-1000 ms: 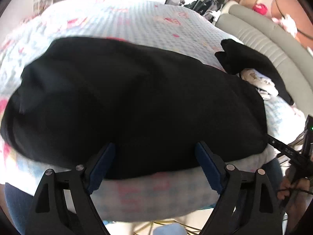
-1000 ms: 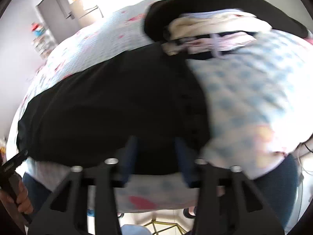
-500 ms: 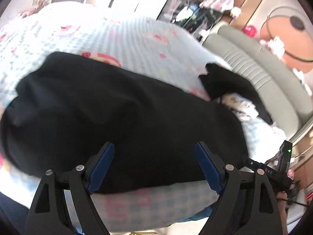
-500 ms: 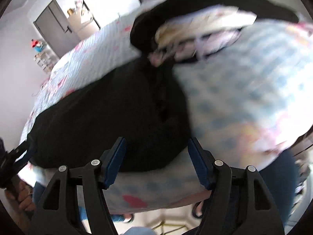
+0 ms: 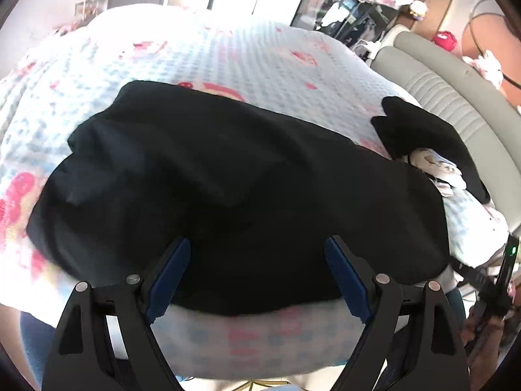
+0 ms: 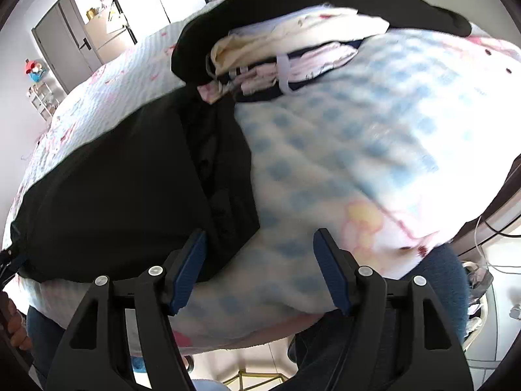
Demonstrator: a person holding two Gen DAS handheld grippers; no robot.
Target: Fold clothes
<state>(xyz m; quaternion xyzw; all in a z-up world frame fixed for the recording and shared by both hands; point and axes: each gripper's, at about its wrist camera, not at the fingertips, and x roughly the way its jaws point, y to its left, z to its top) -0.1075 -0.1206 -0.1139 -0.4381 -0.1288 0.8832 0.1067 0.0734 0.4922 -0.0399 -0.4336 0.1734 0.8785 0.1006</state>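
Note:
A black garment (image 5: 228, 189) lies spread across the bed's near edge; the right wrist view shows its right end (image 6: 123, 189). My left gripper (image 5: 257, 277) hovers open over the garment's near hem, with nothing pinched between its blue pads. My right gripper (image 6: 259, 267) is open too, just off the garment's right corner, above the checked bedspread (image 6: 358, 150); its left pad sits at the cloth's edge without gripping it.
A stack of folded clothes (image 6: 293, 49) under a black piece (image 5: 423, 130) sits at the bed's right, beside the grey padded headboard (image 5: 439, 75). The blue and pink bedspread (image 5: 228, 55) stretches beyond the garment. A person's legs in blue stand below the bed edge.
My right gripper has gone from nearly shut on the garment's corner to open and has shifted right, off the cloth. My left gripper stayed open and lifted slightly.

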